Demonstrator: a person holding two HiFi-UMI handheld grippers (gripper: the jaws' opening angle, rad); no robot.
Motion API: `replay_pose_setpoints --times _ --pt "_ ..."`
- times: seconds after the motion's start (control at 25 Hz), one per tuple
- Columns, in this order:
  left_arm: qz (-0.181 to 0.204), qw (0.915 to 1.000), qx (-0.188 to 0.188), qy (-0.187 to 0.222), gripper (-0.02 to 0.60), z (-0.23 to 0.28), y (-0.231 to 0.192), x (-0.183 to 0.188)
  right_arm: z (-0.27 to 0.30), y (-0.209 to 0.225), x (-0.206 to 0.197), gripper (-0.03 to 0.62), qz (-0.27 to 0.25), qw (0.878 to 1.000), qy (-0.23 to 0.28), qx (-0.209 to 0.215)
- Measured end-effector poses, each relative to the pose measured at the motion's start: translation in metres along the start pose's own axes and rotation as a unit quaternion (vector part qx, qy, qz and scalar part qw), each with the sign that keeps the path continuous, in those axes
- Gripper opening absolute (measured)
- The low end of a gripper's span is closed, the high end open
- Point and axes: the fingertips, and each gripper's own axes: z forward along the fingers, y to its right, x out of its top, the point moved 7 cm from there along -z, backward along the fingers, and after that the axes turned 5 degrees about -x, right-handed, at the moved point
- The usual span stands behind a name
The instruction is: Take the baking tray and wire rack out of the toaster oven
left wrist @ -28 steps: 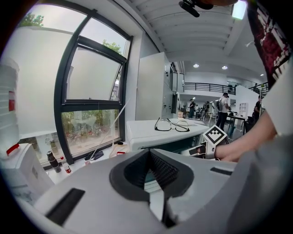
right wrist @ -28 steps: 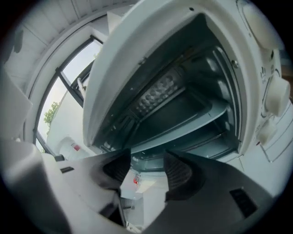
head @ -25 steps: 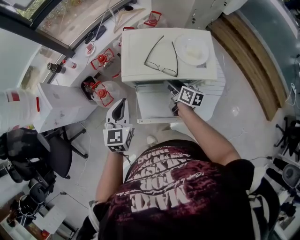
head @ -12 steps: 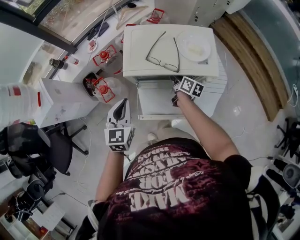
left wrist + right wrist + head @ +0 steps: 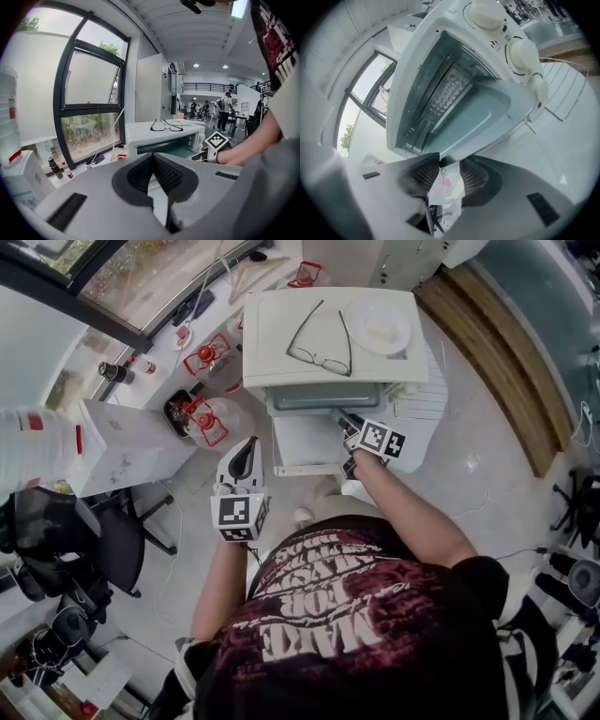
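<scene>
Baking tray (image 5: 487,112) rim, apparently between pads of right tool (image 5: 450,159)

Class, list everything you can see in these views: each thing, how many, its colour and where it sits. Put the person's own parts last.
toaster oven: one, white, centre, door folded down.
baking tray: one, grey-green, drawn partway out of the oven.
wire rack: one, pale metal, lying right of the oven.
glasses: one pair, dark, on the oven's top.
plate: one, white, on the oven's top, right of the glasses.
red-clipped jars: several, clear, left of the oven.
box: one, white, further left.
office chair: one, black, lower left.
right tool: one, grey, jaws just closing, clamped on the tray's rim.
left tool: one, grey, shut, empty, below-left of the oven door.
person: one, dark printed shirt, facing the oven.
</scene>
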Motion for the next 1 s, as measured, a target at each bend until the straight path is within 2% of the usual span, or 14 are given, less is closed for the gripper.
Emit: replay_pose_setpoints --times 0.2,0.28,0.52,0.8,0.84,0.88,1.0 --pt "0.001 1.0 -0.002 -0.004 0.006 -0.007 0.006 -0.006 0.001 0.002 -0.003 0.169 0.002 1.0 -0.003 -0.01" --pt "0.002 1.0 0.0 -0.006 0.006 -0.01 0.006 -0.006 0.006 0.001 -0.006 0.281 0.018 1.0 -0.009 -0.007" --pt "0.011 0.9997 0.015 -0.015 0.006 -0.023 0.002 -0.008 0.03 -0.001 -0.012 0.327 0.062 0.998 -0.012 0.004" --pt "0.02 0.9989 0.029 -0.032 0.006 -0.04 -0.005 -0.014 0.057 -0.005 0.003 0.322 0.091 0.995 0.037 -0.004" --pt "0.023 0.9988 0.028 -0.034 0.006 -0.042 -0.004 -0.015 0.059 -0.003 0.004 0.301 0.092 0.995 0.041 -0.01" --pt "0.027 0.9986 0.027 -0.035 0.006 -0.044 -0.003 -0.016 0.06 -0.002 0.005 0.248 0.09 0.995 0.045 -0.013" --pt "0.035 0.9984 0.022 -0.037 0.006 -0.05 -0.001 -0.017 0.059 -0.004 0.007 0.164 0.075 0.995 0.061 0.008"
